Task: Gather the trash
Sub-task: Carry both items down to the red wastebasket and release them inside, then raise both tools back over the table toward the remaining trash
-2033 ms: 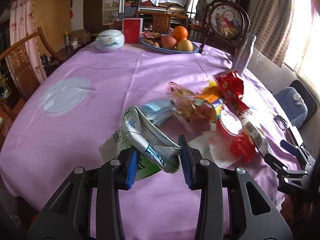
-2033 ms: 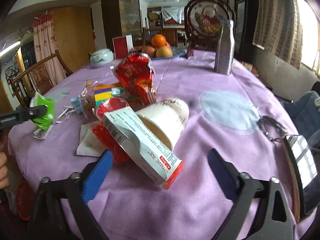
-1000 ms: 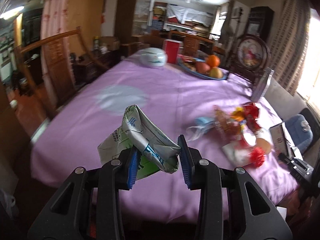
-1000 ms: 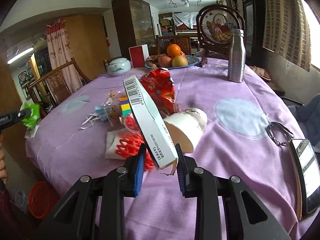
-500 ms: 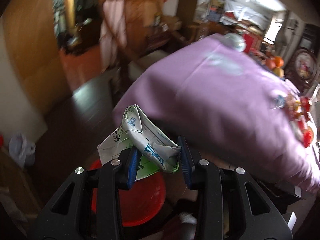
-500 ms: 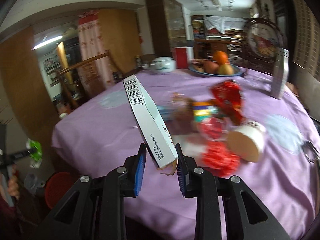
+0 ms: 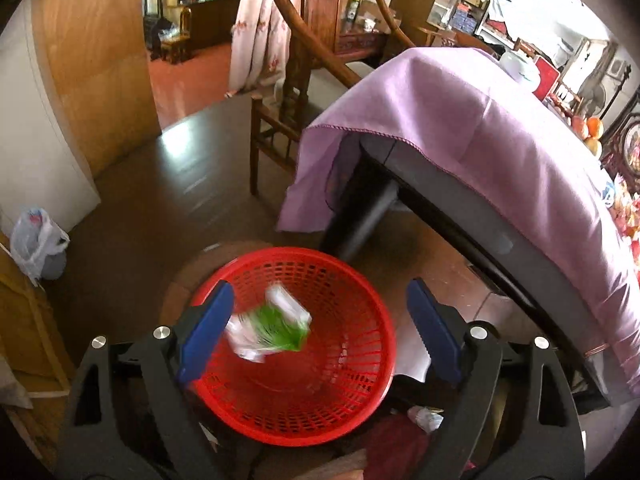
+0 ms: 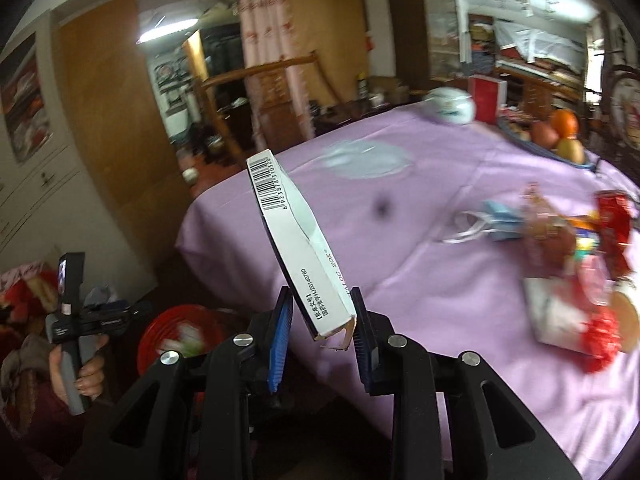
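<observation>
left gripper (image 7: 318, 330): wide apart now, nothing in it. Half a second back it was pinched tight on the crumpled carton, so this is the let-go.

carton (image 7: 269, 329): it sits between the two blue pads and below them, inside the red basket's outline. It's smeared green and white, so probably mid-drop; the blur is too strong to say for sure whether it has landed.

red basket (image 7: 360, 392): on the floor by the table's edge, right under the left gripper. In the right wrist view it shows low on the left (image 8: 160, 334), with a blurry green-white blob in it.

what that means: one piece of trash looks as good as collected, and the left gripper is free to go back for more.

right gripper (image 8: 318, 338): clamped on the bottom end of the white box (image 8: 296, 248), which sticks up and leans left, barcode at the top. A second ago it hung over the pile on the table; now it has swung toward the table's near edge.

box vs basket: the box is up at table height, well apart from the basket, which lies down and left of it. It looks like the next to go in.

leftovers: wrappers (image 8: 608, 220), a paper cup (image 8: 624, 326) and a face mask (image 8: 496, 222) lie on the purple tablecloth (image 8: 460, 264), well to the right of the box.

left hand (image 8: 86, 372): holding the left gripper's handle above the basket.
</observation>
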The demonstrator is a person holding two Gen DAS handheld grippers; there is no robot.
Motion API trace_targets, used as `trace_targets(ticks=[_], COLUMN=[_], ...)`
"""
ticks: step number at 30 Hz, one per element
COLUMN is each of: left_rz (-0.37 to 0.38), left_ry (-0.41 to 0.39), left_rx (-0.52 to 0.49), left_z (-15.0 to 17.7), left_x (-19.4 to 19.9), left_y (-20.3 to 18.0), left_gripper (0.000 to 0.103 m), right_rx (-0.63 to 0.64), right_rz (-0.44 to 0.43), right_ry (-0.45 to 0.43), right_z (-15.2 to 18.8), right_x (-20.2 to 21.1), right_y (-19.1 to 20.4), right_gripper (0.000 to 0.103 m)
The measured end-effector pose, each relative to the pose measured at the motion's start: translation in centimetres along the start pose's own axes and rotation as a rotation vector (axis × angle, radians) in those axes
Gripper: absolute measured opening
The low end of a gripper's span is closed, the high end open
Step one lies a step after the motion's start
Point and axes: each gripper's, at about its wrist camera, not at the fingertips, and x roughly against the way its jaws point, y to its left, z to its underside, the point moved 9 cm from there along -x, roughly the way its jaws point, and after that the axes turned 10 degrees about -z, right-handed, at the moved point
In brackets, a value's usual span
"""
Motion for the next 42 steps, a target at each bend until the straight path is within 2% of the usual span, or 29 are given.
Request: trace_targets(ticks=[3, 5, 11, 16, 21, 23, 24, 25, 26, 29, 34, 42], left_rz=[-0.059, -0.098, -0.264, -0.308, -0.315, -0.318, -0.321, -0.325, -0.327, -0.339, -0.329, -0.259], left_ry=[-0.039, -0.067, -0.159, -0.158, -0.132, -0.124, -0.123, -0.123, -0.124, -0.142, -0.151, -0.211], left_rx=[0.003, 0.02, 0.098, 0.156, 0.213, 0.235, 0.241, 0.244, 0.244, 0.242, 0.212, 0.134], left_z=[-0.7, -1.5, -2.9, -2.5, -1.5, -1.2, -1.1, -1.0, -0.9, -1.0, -1.2, -3.2], left_x=[0.4, 1.0, 2.5, 2.2, 1.5, 1.3, 1.3, 1.3, 1.4, 1.9, 2.1, 4.8], left_y=[1.1, 2.1, 7.6, 10.9, 13.6, 14.7, 15.1, 15.4, 15.6, 15.9, 14.7, 9.3], left_gripper=[0.086, 0.091, 0.094, 0.094, 0.094, 0.094, 0.094, 0.094, 0.094, 0.096, 0.096, 0.096], right_rx=[0.026, 0.044, 0.092, 0.128, 0.162, 0.178, 0.183, 0.182, 0.181, 0.18, 0.141, 0.079], right_rz=[-0.053, -0.092, -0.184, -0.246, -0.31, -0.357, -0.375, -0.378, -0.38, -0.368, -0.326, -0.24], right_ry=[0.056, 0.096, 0.215, 0.301, 0.39, 0.423, 0.436, 0.441, 0.437, 0.434, 0.392, 0.235], right_z=[0.6, 1.2, 3.2, 4.7, 6.2, 6.7, 6.9, 7.0, 7.0, 6.6, 5.7, 2.7], right_x=[-2.7, -4.2, -9.2, -12.8, -16.2, -17.8, -18.4, -18.8, -19.2, -19.7, -18.5, -13.2], right_y=[2.5, 4.4, 9.7, 13.9, 18.4, 20.3, 21.1, 21.5, 21.9, 21.6, 18.6, 12.8], right_gripper=[0.029, 0.029, 0.029, 0.029, 0.029, 0.038, 0.047, 0.06, 0.061, 0.061, 0.061, 0.062])
